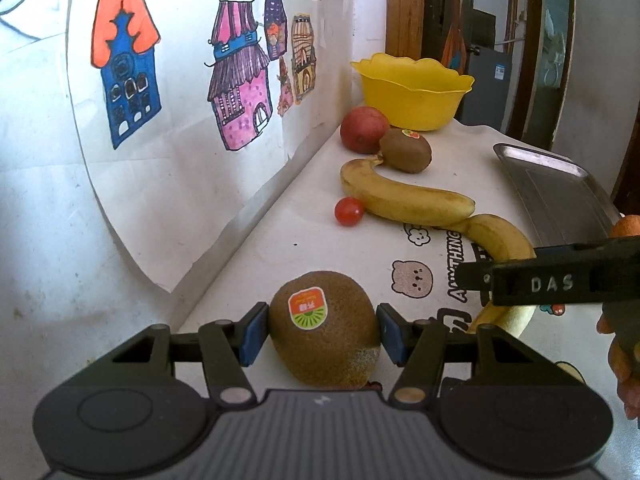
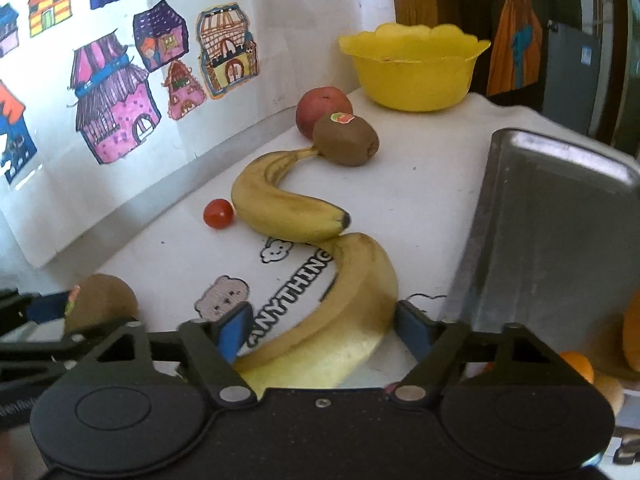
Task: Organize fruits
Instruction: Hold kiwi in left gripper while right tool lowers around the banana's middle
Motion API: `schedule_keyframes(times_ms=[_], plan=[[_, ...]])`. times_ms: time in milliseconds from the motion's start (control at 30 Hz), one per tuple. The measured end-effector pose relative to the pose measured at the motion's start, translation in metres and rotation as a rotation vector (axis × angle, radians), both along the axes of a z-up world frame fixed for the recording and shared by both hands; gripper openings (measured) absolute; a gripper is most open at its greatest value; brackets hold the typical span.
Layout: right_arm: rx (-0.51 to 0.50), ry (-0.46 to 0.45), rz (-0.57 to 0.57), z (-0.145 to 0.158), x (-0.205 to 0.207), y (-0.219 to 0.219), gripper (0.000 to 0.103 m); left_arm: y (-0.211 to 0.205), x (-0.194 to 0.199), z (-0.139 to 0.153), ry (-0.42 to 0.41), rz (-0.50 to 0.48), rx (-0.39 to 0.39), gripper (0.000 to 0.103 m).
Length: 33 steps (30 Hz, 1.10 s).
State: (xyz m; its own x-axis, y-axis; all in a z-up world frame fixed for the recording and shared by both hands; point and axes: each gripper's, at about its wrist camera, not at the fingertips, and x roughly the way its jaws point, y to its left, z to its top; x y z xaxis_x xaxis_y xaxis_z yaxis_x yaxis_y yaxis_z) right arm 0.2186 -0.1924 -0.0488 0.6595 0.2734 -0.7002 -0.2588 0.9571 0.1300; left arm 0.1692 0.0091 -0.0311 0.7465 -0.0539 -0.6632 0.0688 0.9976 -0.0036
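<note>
White printed tablecloth (image 2: 420, 200) bears bananas (image 2: 280, 204), kiwis (image 2: 346, 140), apple (image 2: 320, 106), tomato (image 2: 218, 213), bowl (image 2: 412, 76), tray (image 2: 552, 220)

From my feeds I count:
- Two kiwis: near kiwi (image 1: 325, 328) and far kiwi (image 1: 405, 149).
- Two bananas: near banana (image 2: 340, 312) and far banana (image 2: 280, 204).
- One red apple (image 1: 363, 128).
- One cherry tomato (image 1: 349, 211).
- One yellow bowl (image 1: 412, 94).
- One metal tray (image 2: 548, 232).
- Orange fruit at the right wrist view's edge (image 2: 576, 364); I can't count it.
</note>
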Motion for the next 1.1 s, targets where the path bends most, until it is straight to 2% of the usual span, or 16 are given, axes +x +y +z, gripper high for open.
schedule_keyframes(times_ms=[333, 467, 733, 833, 967, 1100], plan=[[-0.021, 0.030, 0.117, 0.010, -0.032, -0.014, 0.064, -0.013, -0.014, -0.001, -0.002, -0.044, -0.005, 0.063], [-0.005, 0.052, 0.168, 0.013, -0.055, -0.025, 0.054, -0.020, -0.025, 0.000, 0.000, -0.066, -0.003, 0.062], [0.004, 0.036, 0.198, 0.014, -0.090, -0.038, 0.054, -0.037, -0.052, 0.000, 0.002, -0.120, -0.013, 0.062], [-0.010, 0.012, 0.189, 0.012, -0.093, -0.034, 0.055, -0.040, -0.059, 0.000, -0.002, -0.121, -0.013, 0.062], [-0.075, -0.050, 0.195, 0.005, -0.098, -0.020, 0.066, -0.041, -0.060, 0.000, 0.000, -0.104, -0.021, 0.062], [-0.073, -0.086, 0.138, 0.000, -0.097, -0.016, 0.074, -0.041, -0.061, 0.000, -0.004, -0.087, -0.025, 0.062]])
